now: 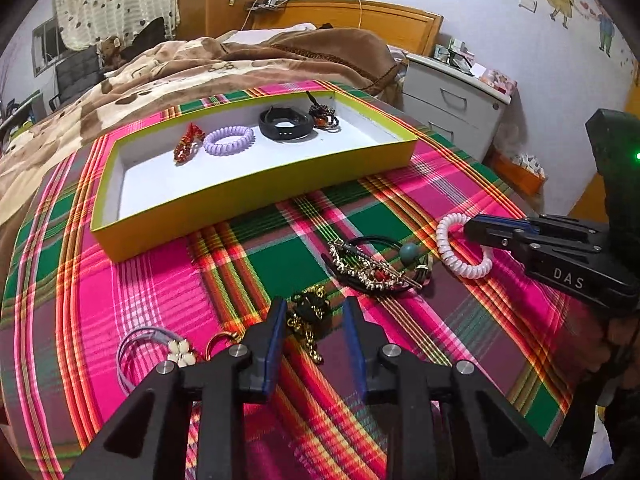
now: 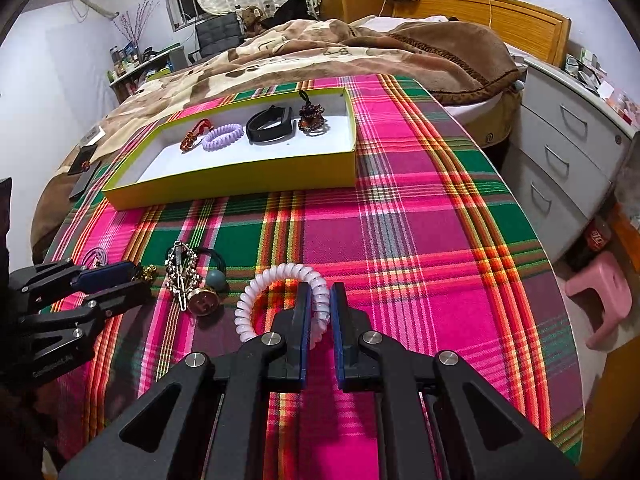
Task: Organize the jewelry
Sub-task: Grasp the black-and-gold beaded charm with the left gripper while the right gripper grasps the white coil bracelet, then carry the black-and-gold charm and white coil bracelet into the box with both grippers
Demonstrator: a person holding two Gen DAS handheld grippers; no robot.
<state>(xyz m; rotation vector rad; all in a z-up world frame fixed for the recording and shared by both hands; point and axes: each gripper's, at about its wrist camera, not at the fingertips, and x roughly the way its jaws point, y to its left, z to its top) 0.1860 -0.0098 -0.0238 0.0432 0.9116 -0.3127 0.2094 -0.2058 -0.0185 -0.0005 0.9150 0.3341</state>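
Four in tray (image 1: 256,184): done.
Left gripper (image 1: 316,320): fingers apart around gold-chain piece (image 1: 308,316).
Right gripper (image 2: 320,308): fingers straddling white coil tie (image 2: 280,276), not clamped.
Clips: waiting.

Here's the bench under a bright pink, green and orange plaid cloth (image 2: 420,208), pushed up against a bed with a brown blanket (image 2: 360,48). Toward the far side sits a shallow yellow-green cardboard tray with a white floor (image 2: 240,178), flat on the cloth. Nearer in, a white spiral coil hair tie (image 2: 280,274) lies on the plaid. Just to its left, a tangle: black elastic with a teal bead (image 2: 216,278), a gold rhinestone hair clip (image 2: 182,276) lying over it. Further left, a black-and-gold chain piece (image 1: 310,320), a gold ring (image 1: 218,342), and a lilac band with a cream flower (image 1: 180,350), all resting on the cloth.
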